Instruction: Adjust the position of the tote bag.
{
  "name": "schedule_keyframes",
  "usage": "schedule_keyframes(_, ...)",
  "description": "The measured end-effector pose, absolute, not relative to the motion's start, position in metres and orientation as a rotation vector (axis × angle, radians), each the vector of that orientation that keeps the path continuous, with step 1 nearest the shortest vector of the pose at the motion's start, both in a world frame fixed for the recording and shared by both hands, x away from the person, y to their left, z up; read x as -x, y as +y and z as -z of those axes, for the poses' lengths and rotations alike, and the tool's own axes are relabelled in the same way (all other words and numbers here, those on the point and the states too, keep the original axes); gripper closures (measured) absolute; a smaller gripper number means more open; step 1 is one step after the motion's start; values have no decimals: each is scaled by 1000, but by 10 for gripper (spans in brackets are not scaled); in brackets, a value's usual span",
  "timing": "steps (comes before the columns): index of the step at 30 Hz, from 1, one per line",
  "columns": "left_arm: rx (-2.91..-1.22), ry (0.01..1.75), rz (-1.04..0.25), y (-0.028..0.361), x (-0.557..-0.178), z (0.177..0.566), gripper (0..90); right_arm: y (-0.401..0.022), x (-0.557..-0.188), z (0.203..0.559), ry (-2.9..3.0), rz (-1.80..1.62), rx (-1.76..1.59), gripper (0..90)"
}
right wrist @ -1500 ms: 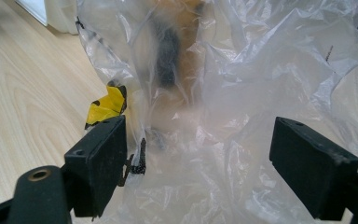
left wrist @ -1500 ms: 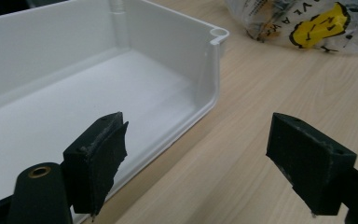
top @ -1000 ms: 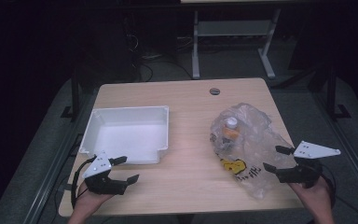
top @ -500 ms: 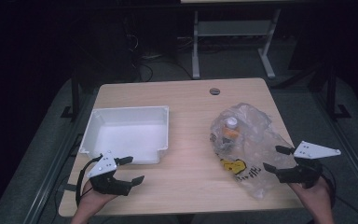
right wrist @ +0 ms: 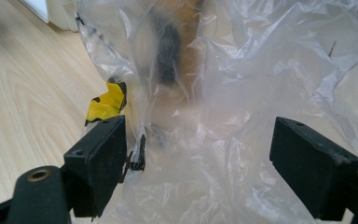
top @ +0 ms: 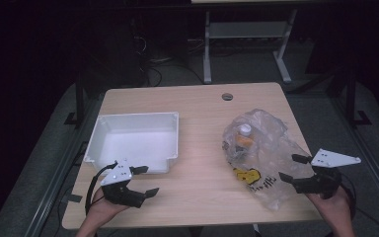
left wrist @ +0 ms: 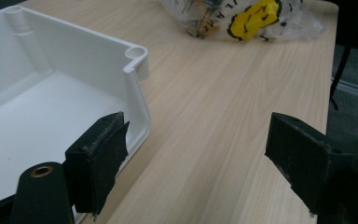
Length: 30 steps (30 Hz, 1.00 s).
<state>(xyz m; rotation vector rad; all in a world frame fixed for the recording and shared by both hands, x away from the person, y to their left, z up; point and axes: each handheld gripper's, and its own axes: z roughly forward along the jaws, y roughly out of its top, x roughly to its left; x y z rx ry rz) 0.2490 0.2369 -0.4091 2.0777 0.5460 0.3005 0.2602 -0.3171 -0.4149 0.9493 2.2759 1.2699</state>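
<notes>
Bag, clear plastic, lies on bench right half; right gripper at its near edge, fingers spread, film between them in right gripper view. Left gripper spread beside white tray.

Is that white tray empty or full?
Empty. The tray shows a bare white floor in the high view; the bottle sits inside the bag.

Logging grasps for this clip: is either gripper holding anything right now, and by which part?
Nothing is held. The right gripper stands open around the plastic bag; the left gripper is open beside the white tray.
</notes>
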Motion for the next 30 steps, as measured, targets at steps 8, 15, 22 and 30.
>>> schedule_keyframes(8, -2088, 486, -268, 224, -249, 400, 196, -317, -259, 414, 2273, -1299, -948, 184)
schedule_keyframes(15, -2111, 450, -242, 209, -255, 396, 196, -317, -258, 413, 2269, -1305, -949, 184)
schedule_keyframes(22, -2134, 400, -212, 188, -261, 390, 200, -321, -259, 412, 2243, -1323, -946, 176)
schedule_keyframes(30, -2143, 373, -194, 174, -265, 383, 201, -323, -258, 409, 2217, -1377, -948, 176)
